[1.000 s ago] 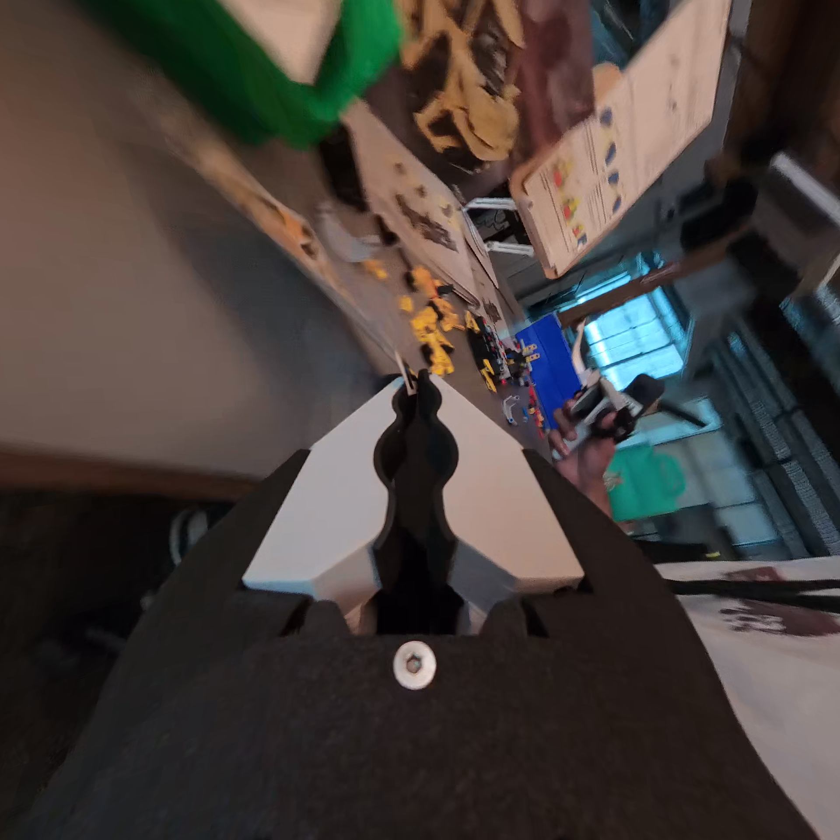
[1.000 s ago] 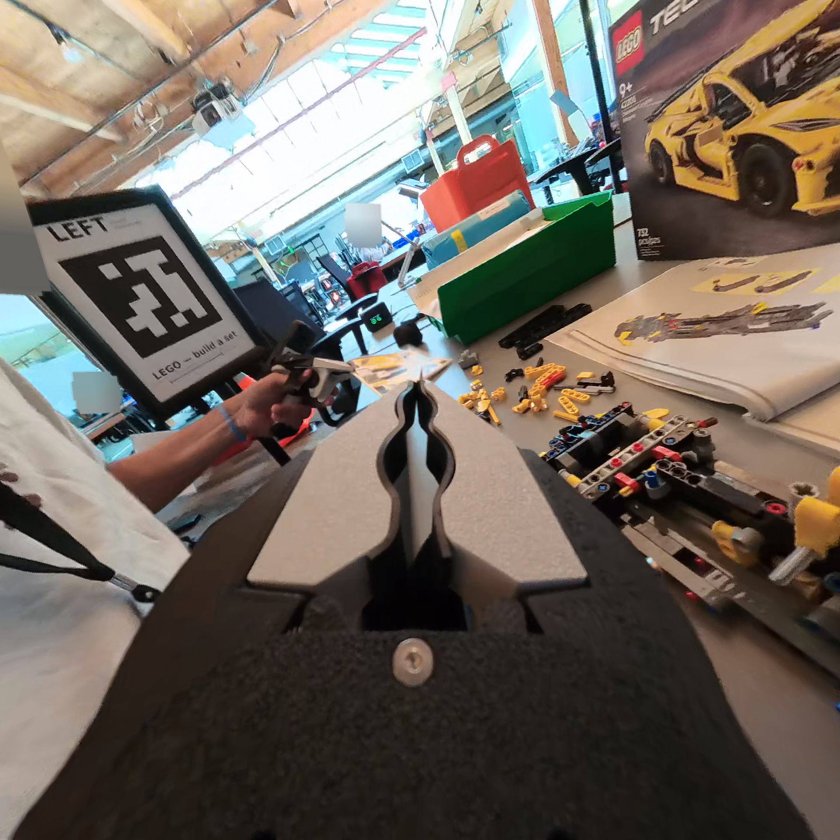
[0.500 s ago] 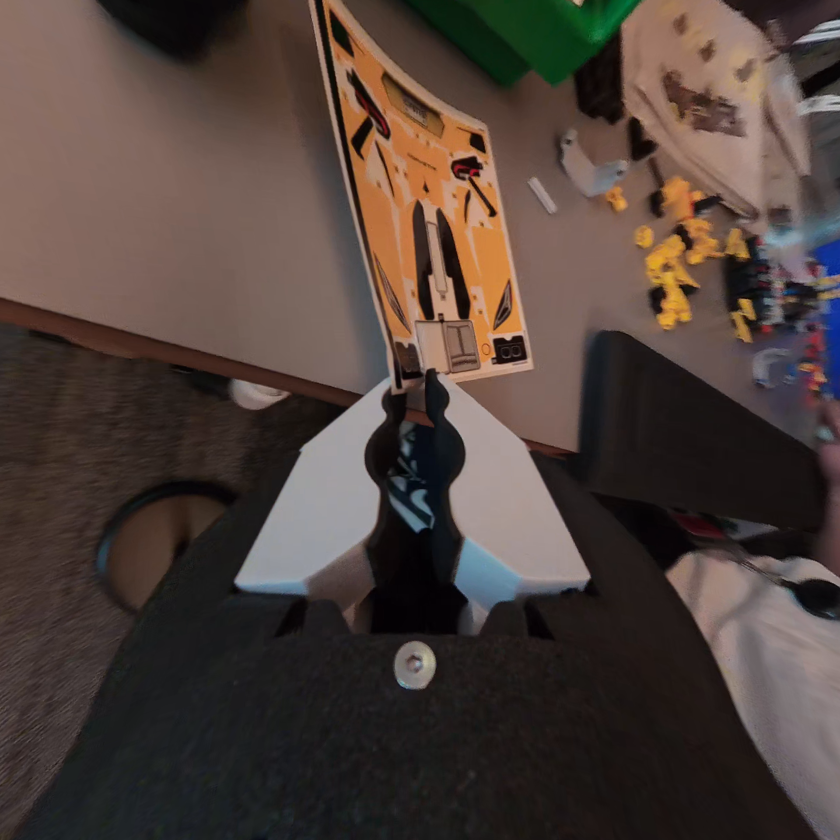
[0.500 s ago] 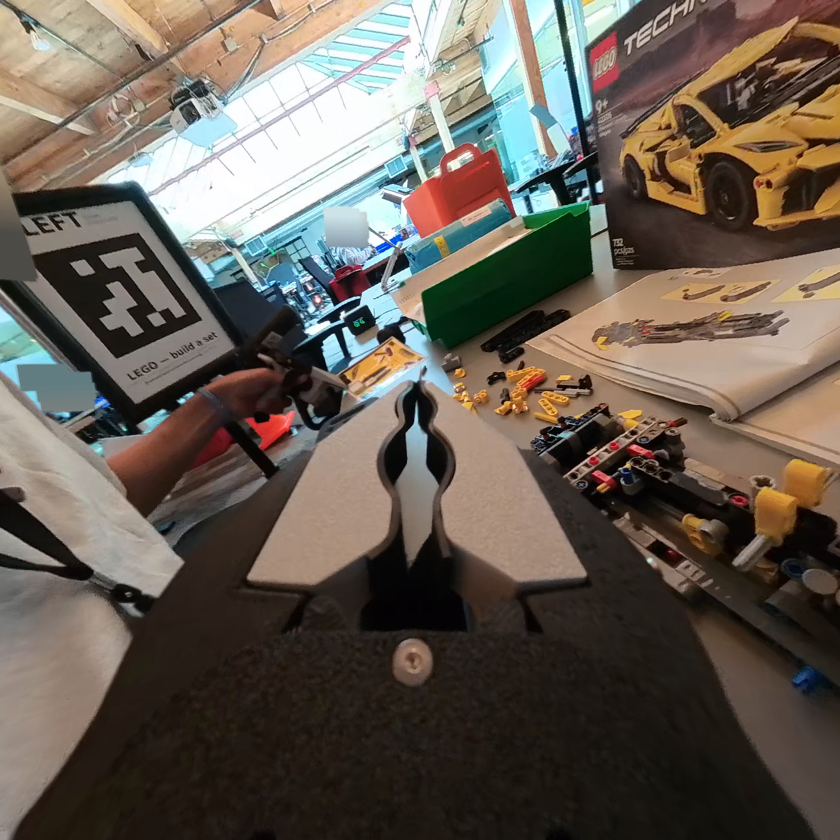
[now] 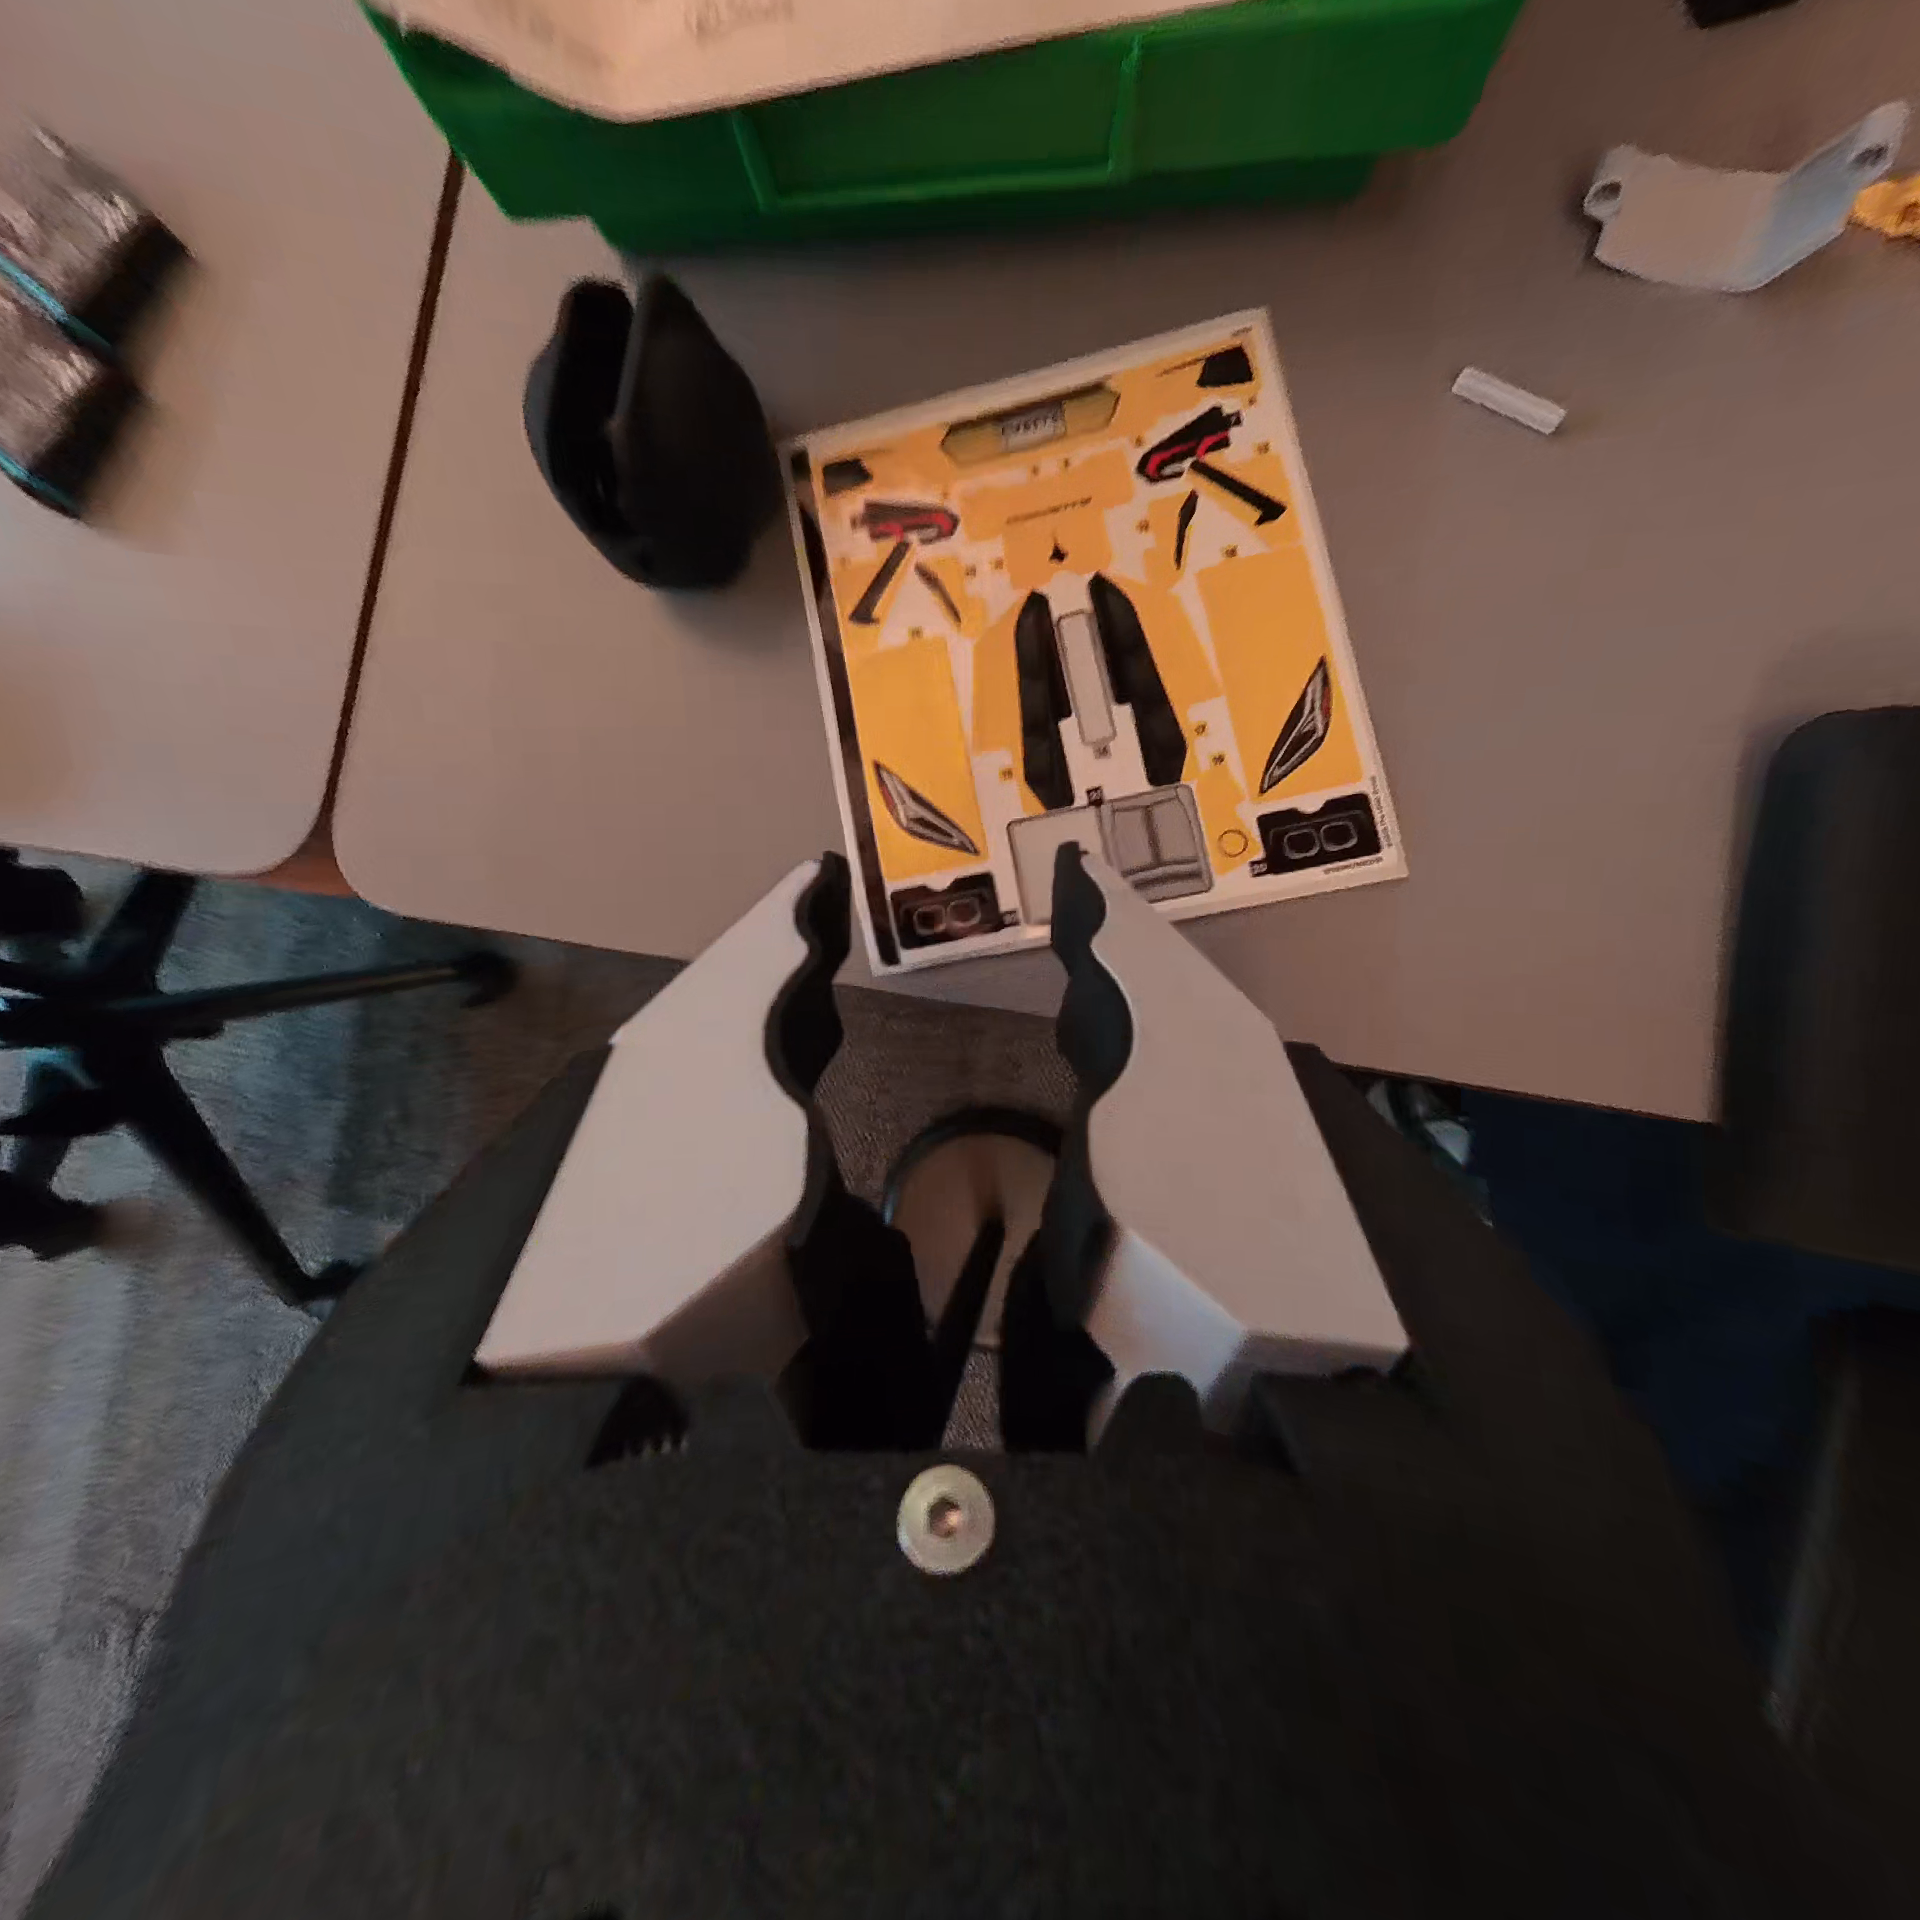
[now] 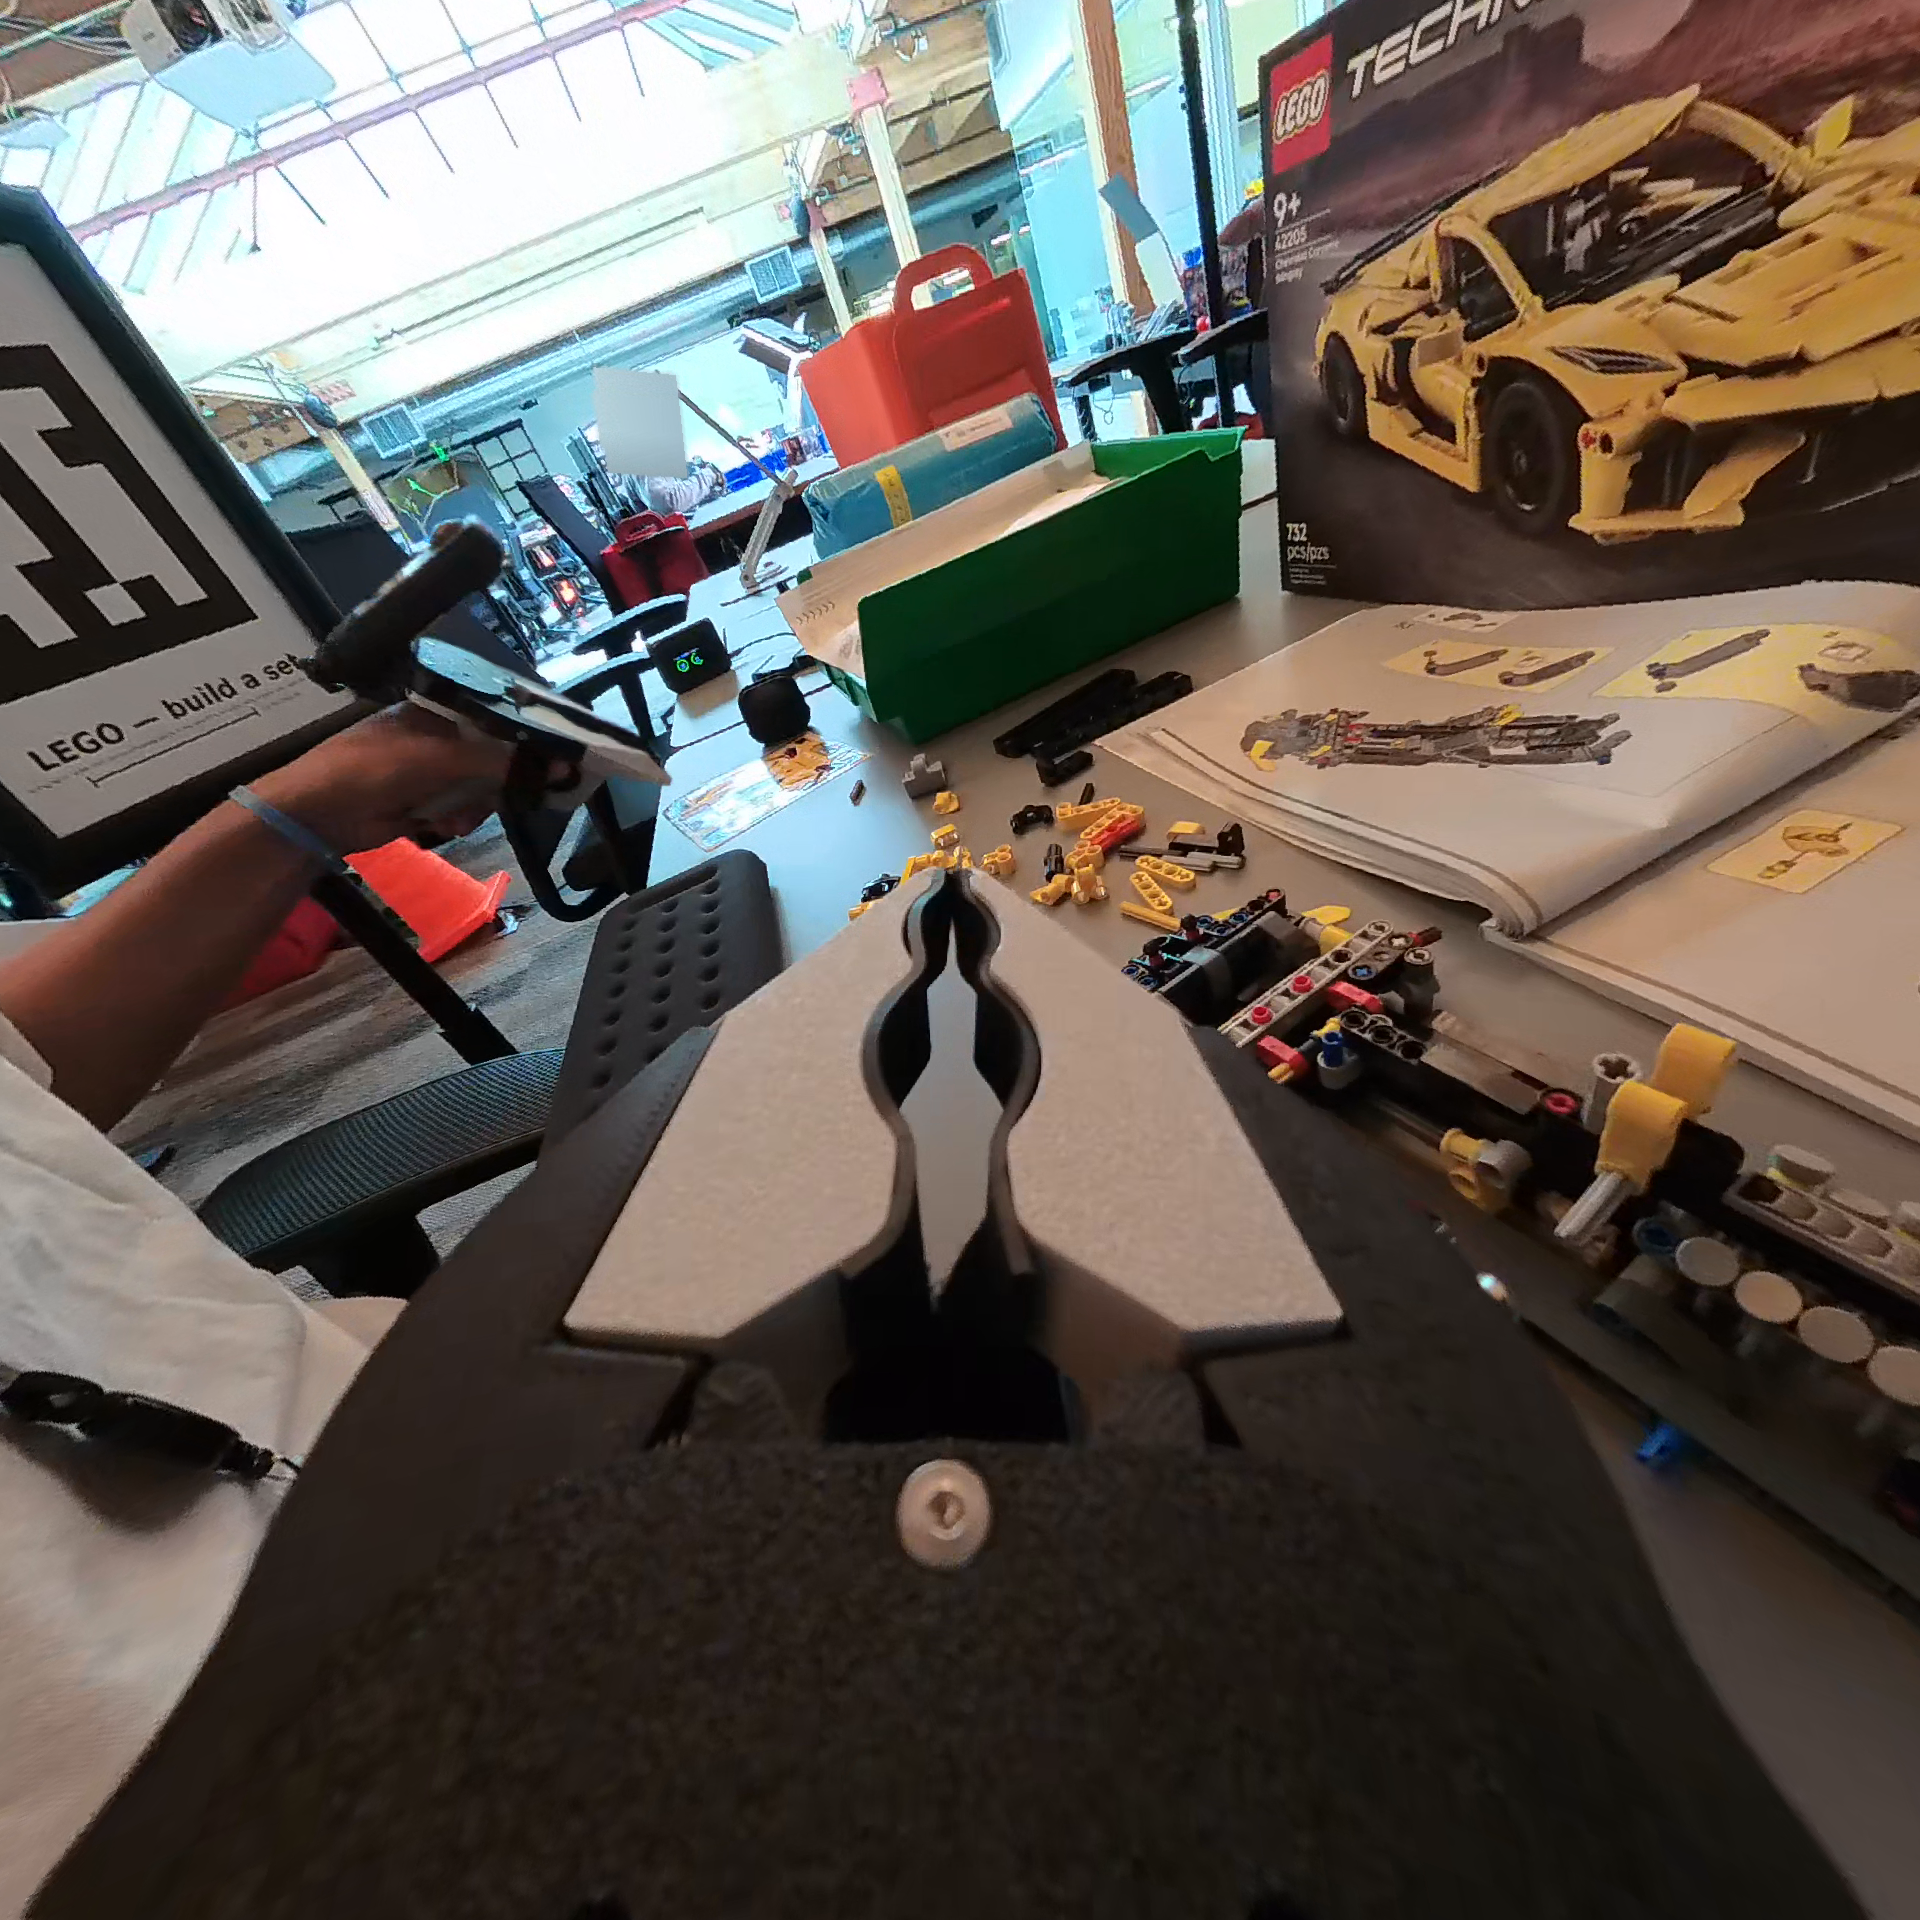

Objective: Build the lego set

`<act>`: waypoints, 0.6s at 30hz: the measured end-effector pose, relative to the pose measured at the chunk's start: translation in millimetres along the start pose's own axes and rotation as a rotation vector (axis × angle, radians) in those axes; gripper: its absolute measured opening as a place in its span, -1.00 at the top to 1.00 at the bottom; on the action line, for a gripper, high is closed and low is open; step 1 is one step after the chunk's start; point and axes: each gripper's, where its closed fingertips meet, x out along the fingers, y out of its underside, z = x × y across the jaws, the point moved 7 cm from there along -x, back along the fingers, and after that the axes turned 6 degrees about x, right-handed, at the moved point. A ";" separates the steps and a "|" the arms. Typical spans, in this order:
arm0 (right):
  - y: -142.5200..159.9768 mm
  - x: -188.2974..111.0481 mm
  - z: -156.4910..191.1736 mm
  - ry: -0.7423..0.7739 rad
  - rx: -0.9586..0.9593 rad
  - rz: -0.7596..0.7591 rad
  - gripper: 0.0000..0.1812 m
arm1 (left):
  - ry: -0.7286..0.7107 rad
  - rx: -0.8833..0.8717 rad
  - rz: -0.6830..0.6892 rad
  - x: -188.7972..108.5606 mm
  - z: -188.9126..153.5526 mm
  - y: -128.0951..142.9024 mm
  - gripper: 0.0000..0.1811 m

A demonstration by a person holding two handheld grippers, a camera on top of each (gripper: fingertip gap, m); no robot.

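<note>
Op: Left gripper [image 5: 940, 878], L wrist view: jaws spread, nothing held, tips over near edge of sticker sheet [image 5: 1091, 634]. Sheet lies flat on grey table [image 5: 582, 748] near its front edge, beside black pouch [image 5: 639, 447], green bin [image 5: 935, 156] behind.

Tech: Handling?

Op: Prob. thin, light, floppy; creases easily. Best pinch pt: overhanging near corner, not printed area.

Tech: R wrist view?

Op: Right gripper [image 6: 951, 883] clenched, empty, above table. Partly built chassis [image 6: 1351, 997] to its right, loose yellow parts [image 6: 1101, 852] ahead, open manual [image 6: 1507, 758] beyond. Chassis looks rigid but pins may pop; grip on beam frame.
</note>
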 end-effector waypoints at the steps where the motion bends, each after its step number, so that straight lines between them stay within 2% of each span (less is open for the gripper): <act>1: -0.1 0.1 0.0 -0.002 0.002 -0.001 1.00 | 0.004 0.012 -0.012 -0.9 -2.8 -2.9 0.58; 5: -0.7 -1.5 -1.3 0.008 0.006 -0.009 1.00 | 0.020 0.033 -0.077 -6.4 -12.1 -18.4 0.55; 8: -2.4 -3.8 -2.4 0.019 0.006 -0.026 1.00 | 0.157 0.060 -0.242 -18.8 -41.8 -49.7 0.54; 11: -4.1 -5.3 -3.2 0.030 0.000 -0.040 1.00 | 0.457 0.141 -0.426 -30.5 -105.1 -87.1 0.56; 14: -7.3 -10.0 -3.2 0.045 -0.016 -0.063 1.00 | 0.778 0.327 -0.517 -34.5 -186.3 -112.0 0.65; 16: -10.4 -17.8 -4.1 0.067 -0.024 -0.083 1.00 | 0.911 0.434 -0.509 -29.8 -236.9 -125.7 0.66; 18: -10.3 -29.1 -5.9 0.096 -0.011 -0.094 1.00 | 0.986 0.569 -0.438 -19.2 -282.5 -134.8 0.66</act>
